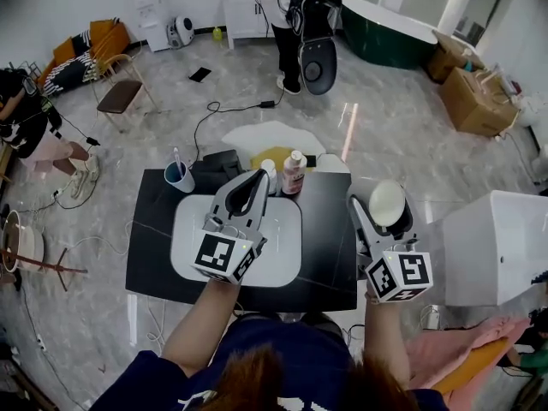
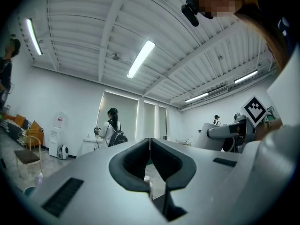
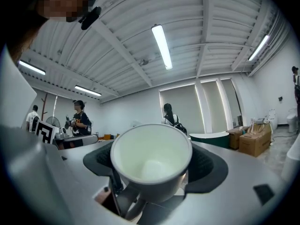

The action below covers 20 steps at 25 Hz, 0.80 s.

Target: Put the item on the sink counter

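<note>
A white mug (image 1: 387, 202) hangs over the right end of the black sink counter (image 1: 330, 229), and my right gripper (image 1: 383, 214) is shut on it. In the right gripper view the mug (image 3: 150, 158) fills the space between the jaws with its mouth facing the camera and nothing inside. My left gripper (image 1: 257, 178) hovers over the white basin (image 1: 282, 255), pointing at the back of the counter. Its jaws (image 2: 150, 142) are shut with the tips touching and nothing between them.
A blue cup with a toothbrush (image 1: 179, 176) stands at the counter's back left. A pink bottle (image 1: 294, 173) and a small white bottle (image 1: 269, 171) stand behind the basin. A white cabinet (image 1: 492, 247) sits to the right. A person (image 1: 295, 24) stands far behind.
</note>
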{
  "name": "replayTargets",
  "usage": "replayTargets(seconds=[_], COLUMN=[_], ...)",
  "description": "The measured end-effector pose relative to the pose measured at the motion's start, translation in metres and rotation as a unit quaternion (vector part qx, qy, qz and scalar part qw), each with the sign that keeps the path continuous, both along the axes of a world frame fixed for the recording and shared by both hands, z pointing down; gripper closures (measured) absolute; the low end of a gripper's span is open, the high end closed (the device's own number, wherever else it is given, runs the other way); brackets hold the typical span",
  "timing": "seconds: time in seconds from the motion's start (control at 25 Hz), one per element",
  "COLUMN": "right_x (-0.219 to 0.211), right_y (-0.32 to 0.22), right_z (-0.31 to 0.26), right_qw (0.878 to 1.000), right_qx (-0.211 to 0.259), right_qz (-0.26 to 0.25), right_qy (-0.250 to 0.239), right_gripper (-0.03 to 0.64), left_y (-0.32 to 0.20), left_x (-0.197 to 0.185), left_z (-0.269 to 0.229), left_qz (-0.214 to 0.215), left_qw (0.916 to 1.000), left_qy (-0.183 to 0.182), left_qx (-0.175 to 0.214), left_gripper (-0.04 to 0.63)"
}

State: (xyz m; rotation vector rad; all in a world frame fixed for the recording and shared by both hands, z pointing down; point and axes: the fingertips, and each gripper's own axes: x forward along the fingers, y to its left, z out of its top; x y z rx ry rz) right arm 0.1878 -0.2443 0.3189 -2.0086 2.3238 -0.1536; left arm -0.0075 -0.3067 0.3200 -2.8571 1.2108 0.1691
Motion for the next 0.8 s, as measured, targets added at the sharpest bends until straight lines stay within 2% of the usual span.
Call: replayTargets(seconds=[0.32, 0.8], right_x=[-0.015, -0.002], right_y=[-0.007, -0.024], right_z=[0.008, 0.034], right_qw=[1.0, 0.997], right_qx=[-0.014, -0.046], right_qz=[-0.022, -0.062], right_qy=[0.004, 0.008], right_gripper=[0.172, 0.172], left_y=[0.001, 0.001], left_x=[-0.018, -0.004], left_z=[0.015, 0.04], left_qz=[-0.021, -0.059], left_qw=[0.9996, 0.9971], left_qy=[0.005, 0.014], left_qx=[-0.019, -0.046], left_gripper=[0.572, 0.572])
